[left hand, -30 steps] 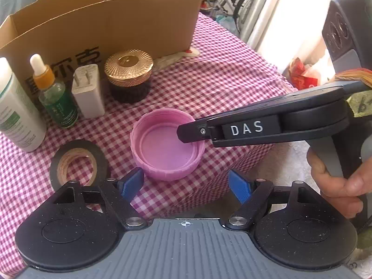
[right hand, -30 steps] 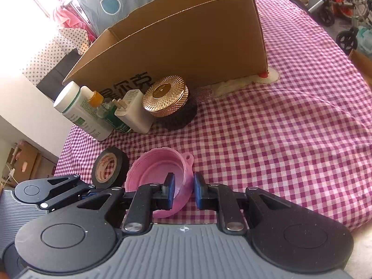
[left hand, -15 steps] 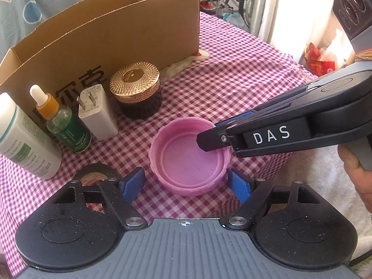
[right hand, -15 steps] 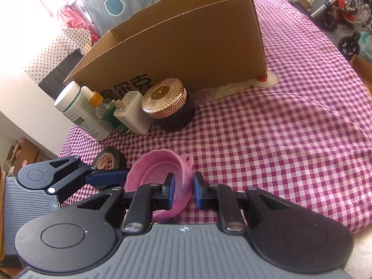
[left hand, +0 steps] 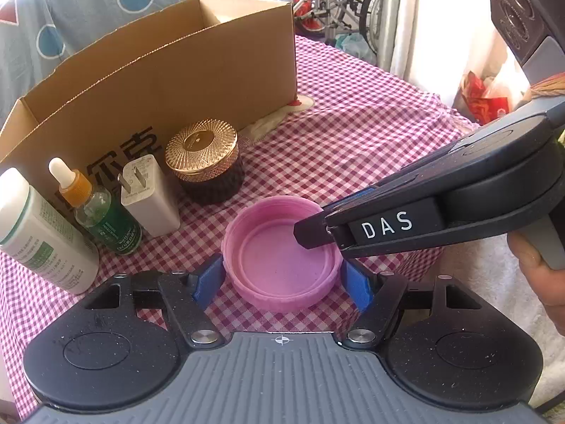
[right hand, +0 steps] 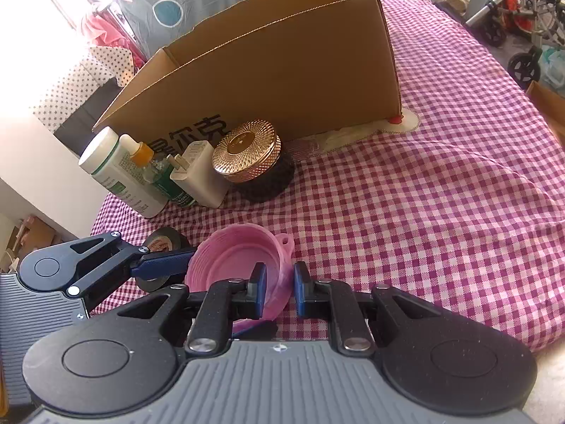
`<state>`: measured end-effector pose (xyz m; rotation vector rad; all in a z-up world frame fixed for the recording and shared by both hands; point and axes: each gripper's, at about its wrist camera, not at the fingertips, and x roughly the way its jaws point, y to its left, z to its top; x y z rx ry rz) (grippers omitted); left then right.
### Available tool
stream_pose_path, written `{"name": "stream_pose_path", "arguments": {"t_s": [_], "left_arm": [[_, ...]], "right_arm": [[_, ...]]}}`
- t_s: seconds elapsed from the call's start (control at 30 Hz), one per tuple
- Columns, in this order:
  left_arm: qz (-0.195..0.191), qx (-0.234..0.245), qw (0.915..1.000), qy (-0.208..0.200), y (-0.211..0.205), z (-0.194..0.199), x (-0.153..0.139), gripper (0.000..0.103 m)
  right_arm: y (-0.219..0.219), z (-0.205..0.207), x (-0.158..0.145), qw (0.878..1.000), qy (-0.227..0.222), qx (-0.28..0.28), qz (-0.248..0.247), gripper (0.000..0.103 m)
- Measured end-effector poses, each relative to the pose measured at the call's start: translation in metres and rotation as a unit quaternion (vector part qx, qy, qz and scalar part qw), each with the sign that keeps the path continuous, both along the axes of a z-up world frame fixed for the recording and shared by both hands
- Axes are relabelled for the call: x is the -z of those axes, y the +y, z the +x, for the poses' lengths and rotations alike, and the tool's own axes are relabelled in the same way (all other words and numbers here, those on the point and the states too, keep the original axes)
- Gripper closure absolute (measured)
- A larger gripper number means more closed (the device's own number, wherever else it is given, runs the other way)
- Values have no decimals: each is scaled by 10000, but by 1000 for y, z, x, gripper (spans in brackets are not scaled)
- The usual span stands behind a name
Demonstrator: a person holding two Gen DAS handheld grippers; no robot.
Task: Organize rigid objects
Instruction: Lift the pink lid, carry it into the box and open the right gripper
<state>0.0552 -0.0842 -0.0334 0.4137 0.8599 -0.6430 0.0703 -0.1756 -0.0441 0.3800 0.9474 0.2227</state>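
- Handling first: the round pink plastic lid (left hand: 282, 258) looks light and stiff, a shallow open-side-up cup with a ribbed outer wall; you can expect it to skid on the cloth or tip if squeezed off-centre, so take it across its full width, low on the ribbed wall.
- Your right tongs (right hand: 277, 288) are pressed almost together, pinching the lid's rim, one pad inside the cup and one outside.
- Your left tongs (left hand: 282, 282) straddle the lid; their jaws have just been closing, and the blue pads (left hand: 208, 279) sit right at the wall on either side, though firm contact cannot be told.
- The lid sits at the near edge of the pink-checked bench (left hand: 353, 141), in front of the gold-lidded dark jar (left hand: 206, 162).
- The white charger plug (left hand: 148, 198), green dropper bottle (left hand: 102, 212) and brown cardboard box (left hand: 159, 84) stand behind, clear of it.
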Motion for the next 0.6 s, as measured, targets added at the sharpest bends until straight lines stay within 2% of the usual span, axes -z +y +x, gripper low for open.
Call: {"name": "stream_pose_path", "arguments": {"t_s": [0.37,0.6], "left_arm": [[-221,-43,9996,-194,8,-11,-17,31],[-380,-64,9981,-483,18,-24,-35,31]], "right_arm": [[5,-15,-16,9996,-226,127,-59,85],[14,-30,-34,9985,-505,124,-190,85]]}}
